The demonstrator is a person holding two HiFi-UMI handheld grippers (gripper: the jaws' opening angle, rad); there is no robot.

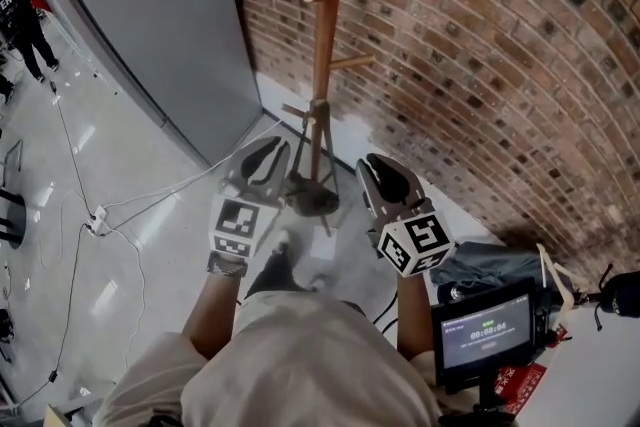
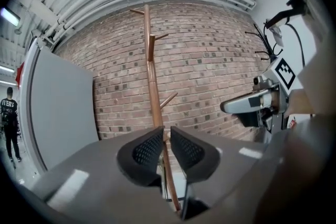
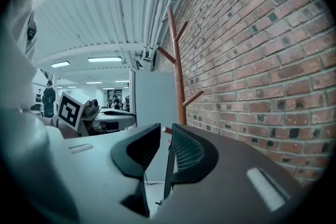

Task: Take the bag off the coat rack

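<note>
The left gripper (image 2: 167, 134) holds its black ribbed jaws a narrow slit apart. They pinch nothing. The tall brown wooden coat rack (image 1: 325, 35) shows through the slit, beyond the tips and untouched. The right gripper (image 3: 166, 131) has its jaws spread somewhat wider, also with nothing between the pads. In the head view both grippers hang side by side before the rack, which stands against the red brick wall (image 1: 480, 65). A dark grey-blue fabric bag with a pale strap (image 1: 485, 267) lies at the person's right, well apart from the rack, just beside a small black monitor (image 1: 487, 333).
</note>
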